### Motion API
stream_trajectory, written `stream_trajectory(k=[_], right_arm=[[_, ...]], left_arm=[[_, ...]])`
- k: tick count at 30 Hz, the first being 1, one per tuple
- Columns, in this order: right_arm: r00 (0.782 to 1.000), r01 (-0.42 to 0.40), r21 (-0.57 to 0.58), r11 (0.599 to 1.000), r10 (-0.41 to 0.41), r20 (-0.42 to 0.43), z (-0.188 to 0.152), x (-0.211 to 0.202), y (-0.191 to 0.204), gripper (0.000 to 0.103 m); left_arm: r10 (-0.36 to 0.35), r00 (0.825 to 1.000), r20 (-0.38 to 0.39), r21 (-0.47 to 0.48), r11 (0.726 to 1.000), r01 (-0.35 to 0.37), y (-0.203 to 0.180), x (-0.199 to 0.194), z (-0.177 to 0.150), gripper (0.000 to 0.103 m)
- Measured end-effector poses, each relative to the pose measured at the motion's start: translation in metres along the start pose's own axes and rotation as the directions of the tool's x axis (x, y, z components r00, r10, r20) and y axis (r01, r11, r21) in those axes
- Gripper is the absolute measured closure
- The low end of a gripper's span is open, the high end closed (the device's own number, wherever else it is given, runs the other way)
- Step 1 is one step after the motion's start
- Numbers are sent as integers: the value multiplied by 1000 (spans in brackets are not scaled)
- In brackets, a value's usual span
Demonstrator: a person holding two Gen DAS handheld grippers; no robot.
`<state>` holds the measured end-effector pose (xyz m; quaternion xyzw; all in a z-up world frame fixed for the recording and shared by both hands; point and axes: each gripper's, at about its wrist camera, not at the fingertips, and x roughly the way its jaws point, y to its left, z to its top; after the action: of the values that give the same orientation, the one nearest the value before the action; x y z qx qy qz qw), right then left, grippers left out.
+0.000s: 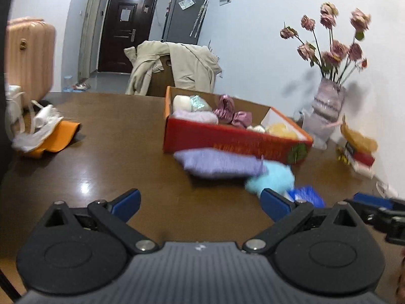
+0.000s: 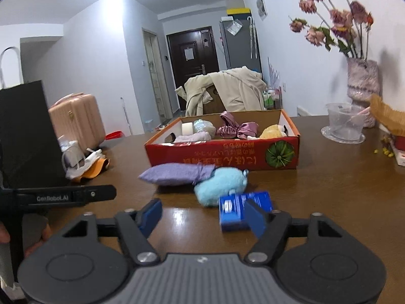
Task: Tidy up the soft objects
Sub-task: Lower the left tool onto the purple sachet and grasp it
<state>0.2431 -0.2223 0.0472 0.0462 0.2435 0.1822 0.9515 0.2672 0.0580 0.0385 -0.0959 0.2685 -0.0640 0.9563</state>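
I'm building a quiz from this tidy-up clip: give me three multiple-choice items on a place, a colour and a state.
1. Where does the lilac pouch lie?
A. inside the red box
B. on the table in front of the red box
C. on the chair

2. What colour is the plush toy beside the pouch?
A. light blue
B. green
C. black

3. How is the left claw?
A. shut on the pouch
B. shut on the toy
C. open, holding nothing

Answers:
1 B, it rests on the table before the red box.
2 A, its fur is pale blue.
3 C, bare table shows between its spread fingers.
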Motion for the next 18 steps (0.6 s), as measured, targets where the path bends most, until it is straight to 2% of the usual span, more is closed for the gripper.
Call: stream_trajectory(k=[3, 6, 9, 12, 16, 17, 18], right_arm=[[999, -37, 32, 999, 37, -13, 23, 43, -8, 49], [999, -26, 17, 1000, 27, -32, 43, 91, -8, 55], [998, -9, -4, 1000, 9, -61, 54, 134, -4, 58], [996, 11, -28, 1000, -14, -85, 54, 167, 0, 58], [990, -34, -7, 999, 33, -133, 43, 190, -2, 57], [991, -41, -14, 999, 39, -129, 41, 191, -2, 56], [991, -49, -20, 999, 46, -123, 40, 192, -2, 54]], left_arm=[[-22, 1000, -13, -22, 1000, 22, 4, 37, 24, 8], [-44, 999, -31, -53, 998, 42, 10, 73, 35, 25], [-82, 993, -83, -95, 993, 74, 16, 104, 38, 28], [-110, 990, -89, -109, 989, 100, 19, 118, 35, 32], [-141, 987, -73, -139, 982, 130, 27, 123, 34, 35], [-143, 986, -80, -151, 980, 130, 28, 125, 33, 37], [-152, 985, -85, -159, 978, 137, 30, 127, 32, 44]])
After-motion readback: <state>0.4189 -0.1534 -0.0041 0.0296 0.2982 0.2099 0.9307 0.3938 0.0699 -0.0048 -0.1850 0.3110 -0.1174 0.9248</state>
